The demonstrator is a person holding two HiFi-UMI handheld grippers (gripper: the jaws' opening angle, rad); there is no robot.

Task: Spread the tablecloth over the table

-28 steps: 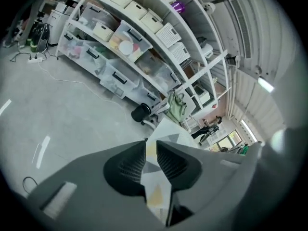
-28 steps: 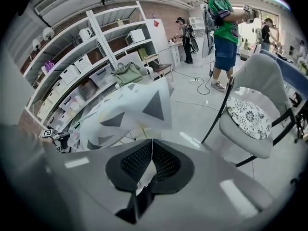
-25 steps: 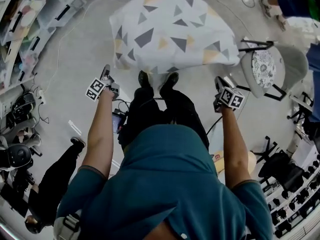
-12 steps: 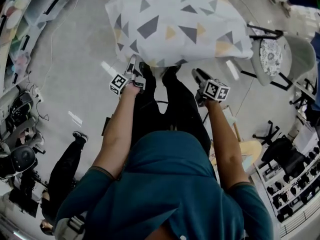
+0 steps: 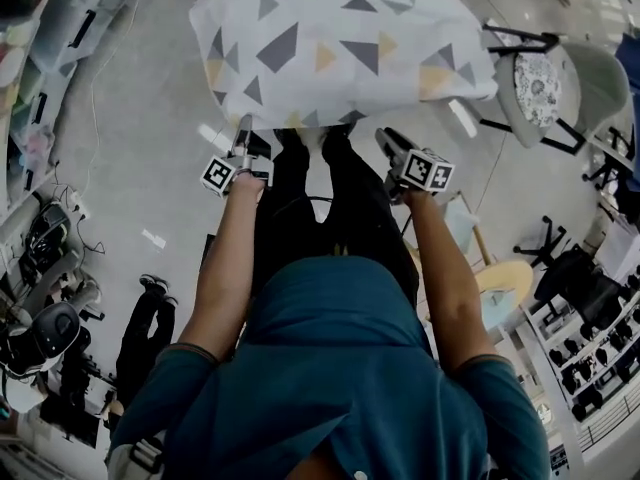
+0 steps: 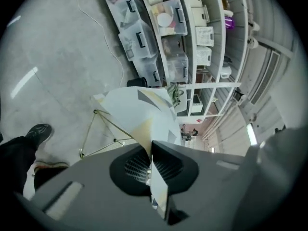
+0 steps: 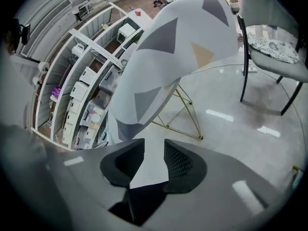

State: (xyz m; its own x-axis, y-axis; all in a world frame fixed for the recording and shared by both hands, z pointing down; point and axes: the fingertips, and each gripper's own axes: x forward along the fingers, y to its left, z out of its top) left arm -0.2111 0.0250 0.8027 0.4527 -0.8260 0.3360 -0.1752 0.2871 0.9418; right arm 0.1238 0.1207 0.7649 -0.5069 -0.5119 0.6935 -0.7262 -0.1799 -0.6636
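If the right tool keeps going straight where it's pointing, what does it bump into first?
Probably the tablecloth. Its hanging edge already lies between the jaws of the right tool, which have just been opening, and the draped cloth rises straight ahead.

The tablecloth [image 5: 340,48] is soft matt cloth, white and printed with grey and sandy triangles, hanging in smooth folds. The counter legs [image 7: 199,137] under it are thin, brass-coloured metal rods. The floor [image 5: 130,188] is smooth, pale grey and glossy enough to mirror the ceiling lights. The chair [image 5: 590,98] has a smooth pale moulded shell, a patterned fabric seat pad [image 5: 528,123] and thin black metal legs. The storage boxes [image 6: 168,18] are clear plastic. The left tool [image 6: 150,148] has black ribbed pads [image 6: 168,165] in a matt grey plastic body.
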